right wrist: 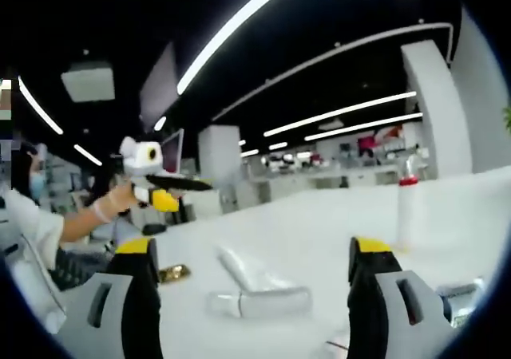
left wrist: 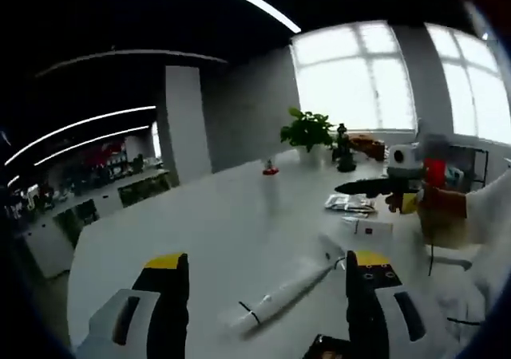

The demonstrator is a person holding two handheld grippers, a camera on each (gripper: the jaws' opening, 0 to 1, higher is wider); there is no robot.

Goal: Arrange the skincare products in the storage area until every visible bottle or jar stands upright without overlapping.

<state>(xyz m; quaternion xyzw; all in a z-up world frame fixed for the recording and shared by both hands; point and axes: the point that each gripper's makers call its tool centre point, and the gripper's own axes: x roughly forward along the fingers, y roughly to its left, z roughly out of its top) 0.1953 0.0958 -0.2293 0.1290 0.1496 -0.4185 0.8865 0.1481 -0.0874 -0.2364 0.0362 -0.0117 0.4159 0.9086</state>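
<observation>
My left gripper (left wrist: 266, 260) hangs open over a white table (left wrist: 200, 215), nothing between its jaws. Just beyond them a long white tube (left wrist: 287, 293) lies flat on its side. My right gripper (left wrist: 374, 187) comes in from the right, held in a hand above a small white box (left wrist: 369, 228) and silver sachets (left wrist: 349, 203). In the right gripper view my right gripper (right wrist: 251, 246) is open and empty. A white tube (right wrist: 243, 270) lies flat beside a white box (right wrist: 262, 301). A clear bottle with a red cap (right wrist: 407, 207) stands upright at the right. My left gripper (right wrist: 174, 183) is held up at the left.
A potted plant (left wrist: 307, 128), a dark bottle (left wrist: 345, 150) and a small red item (left wrist: 270, 167) stand along the table's far side near the windows. A gold-coloured object (right wrist: 172, 274) lies near the table's edge. A person's sleeve (right wrist: 32, 223) is at the left.
</observation>
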